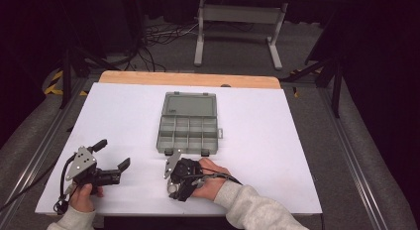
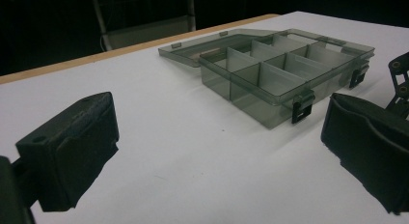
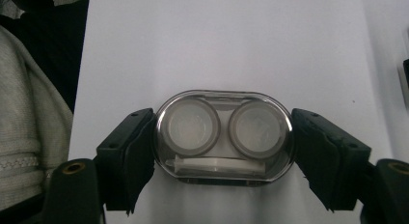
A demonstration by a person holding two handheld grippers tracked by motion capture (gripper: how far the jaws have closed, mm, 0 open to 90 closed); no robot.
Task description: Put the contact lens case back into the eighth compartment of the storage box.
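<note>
Contact lens case (image 3: 224, 137) sits pinched end to end in my right gripper (image 3: 224, 151), low in the middle of the right gripper view. It's a clear oval thing with two round white-lidded cups side by side and a slim white piece tucked along its near edge, lying flat on the white table (image 3: 226, 45).

Going left to right in the high view: my left gripper (image 1: 113, 154) is down in the lower left, held in my left hand (image 1: 82, 195), jaws spread wide with nothing between them, pointing toward the middle of the table. In the left gripper view those two black jaws sit at the far left and far right edges with bare white table (image 2: 183, 151) between them.

Next over, lower centre, is my right gripper (image 1: 174, 176) in my right hand (image 1: 210, 183), grey sleeve (image 1: 252, 207) coming in from the bottom edge. Its jaws are squeezed onto the case, both pads tight against the rounded ends.

Just above that, centre frame, is the smoky grey organizer box (image 1: 188, 132), lid flipped open and lying flat toward the far edge, its divided compartments looking empty. Two dark latches hang off its near wall, close to my right gripper.
</note>
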